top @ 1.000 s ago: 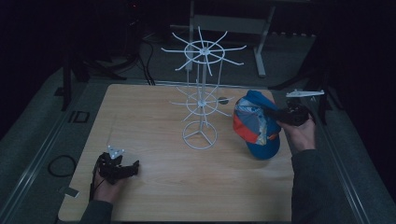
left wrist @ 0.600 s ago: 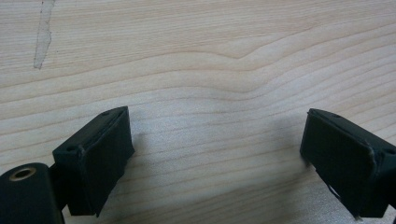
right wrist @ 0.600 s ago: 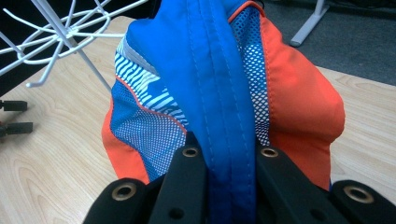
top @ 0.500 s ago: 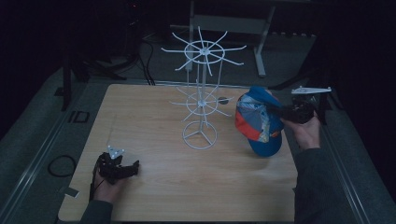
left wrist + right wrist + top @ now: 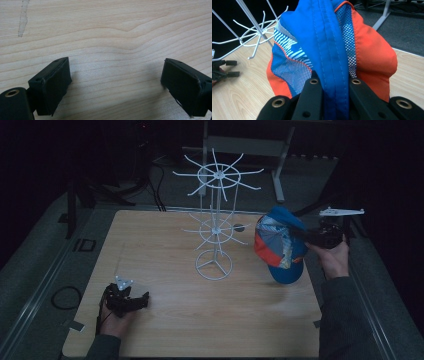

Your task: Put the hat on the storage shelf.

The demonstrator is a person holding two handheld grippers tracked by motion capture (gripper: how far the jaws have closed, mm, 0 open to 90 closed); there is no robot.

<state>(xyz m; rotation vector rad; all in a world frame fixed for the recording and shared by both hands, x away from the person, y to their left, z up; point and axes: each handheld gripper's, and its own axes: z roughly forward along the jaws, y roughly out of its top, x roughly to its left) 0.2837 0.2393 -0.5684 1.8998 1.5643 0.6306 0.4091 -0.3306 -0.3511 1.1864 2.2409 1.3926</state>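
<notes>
A blue, orange and white mesh cap (image 5: 279, 245) hangs off the table at the right of a white wire rack (image 5: 215, 220). My right gripper (image 5: 306, 237) is shut on the cap's blue band (image 5: 329, 75), which runs up between the two black jaws. The rack's lower arms (image 5: 259, 32) spread just left of the cap. My left gripper (image 5: 145, 300) rests low over the wooden table (image 5: 165, 250) at its near left corner, open, with bare wood between its pads (image 5: 53, 82).
A strip of pale tape (image 5: 22, 17) lies on the wood ahead of the left gripper. Dark floor, cables and a metal stand base (image 5: 277, 175) lie beyond the table's far edge. A cable loop (image 5: 62, 297) lies left of the table.
The right gripper has lifted the cap a little and carried it slightly toward the rack. The left gripper has stayed still.
</notes>
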